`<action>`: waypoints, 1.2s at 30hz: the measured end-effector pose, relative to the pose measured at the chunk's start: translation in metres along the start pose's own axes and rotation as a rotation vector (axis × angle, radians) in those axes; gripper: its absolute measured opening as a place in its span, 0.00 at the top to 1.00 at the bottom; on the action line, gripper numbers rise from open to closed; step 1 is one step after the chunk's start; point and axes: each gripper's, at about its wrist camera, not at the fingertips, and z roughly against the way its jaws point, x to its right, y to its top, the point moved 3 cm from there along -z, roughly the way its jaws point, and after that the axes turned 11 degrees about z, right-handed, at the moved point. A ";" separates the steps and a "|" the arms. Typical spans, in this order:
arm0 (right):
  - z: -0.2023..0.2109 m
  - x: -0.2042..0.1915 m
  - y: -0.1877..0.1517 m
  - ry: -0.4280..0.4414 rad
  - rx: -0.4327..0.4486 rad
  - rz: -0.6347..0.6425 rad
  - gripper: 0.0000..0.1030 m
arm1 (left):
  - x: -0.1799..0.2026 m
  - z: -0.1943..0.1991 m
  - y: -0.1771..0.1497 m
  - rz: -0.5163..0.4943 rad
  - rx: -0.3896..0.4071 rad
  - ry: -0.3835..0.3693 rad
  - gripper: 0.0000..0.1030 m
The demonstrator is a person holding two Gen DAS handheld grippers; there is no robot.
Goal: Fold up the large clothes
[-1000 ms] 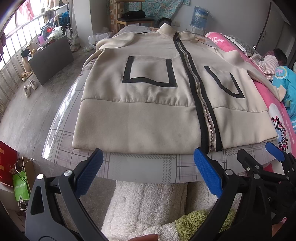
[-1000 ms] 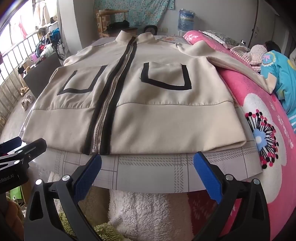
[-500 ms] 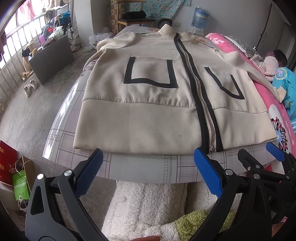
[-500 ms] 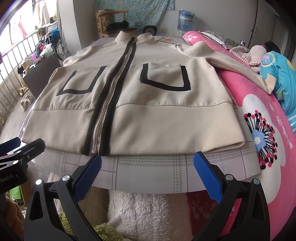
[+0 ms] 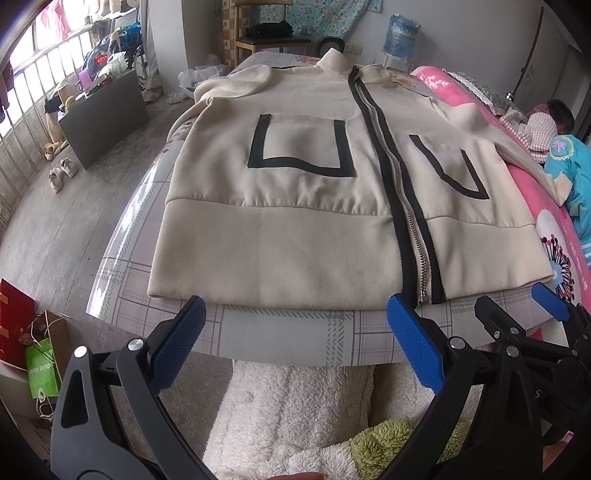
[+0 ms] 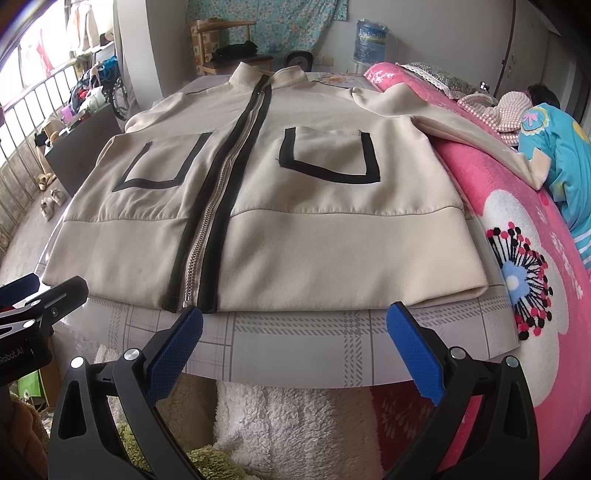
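Lying flat ahead, jacket (image 5: 295,229) hem near both spread, empty grippers: left gripper (image 5: 295,321), right gripper (image 6: 295,325).

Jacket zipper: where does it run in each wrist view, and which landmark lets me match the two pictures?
Left wrist view: the zipper runs right of centre, from the collar down to the hem.
Right wrist view: the zipper runs left of centre, slanting down to the hem.
Shared landmark: the blue water bottle beyond the collar, at the far wall.
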 end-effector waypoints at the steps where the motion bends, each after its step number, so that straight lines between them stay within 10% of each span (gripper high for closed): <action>1: 0.000 0.000 0.000 0.000 0.000 0.000 0.06 | 0.000 0.000 0.000 0.001 0.000 -0.001 0.08; 36: -0.030 0.044 0.011 -0.008 0.006 -0.061 0.06 | 0.010 -0.057 0.014 -0.042 -0.043 0.094 0.08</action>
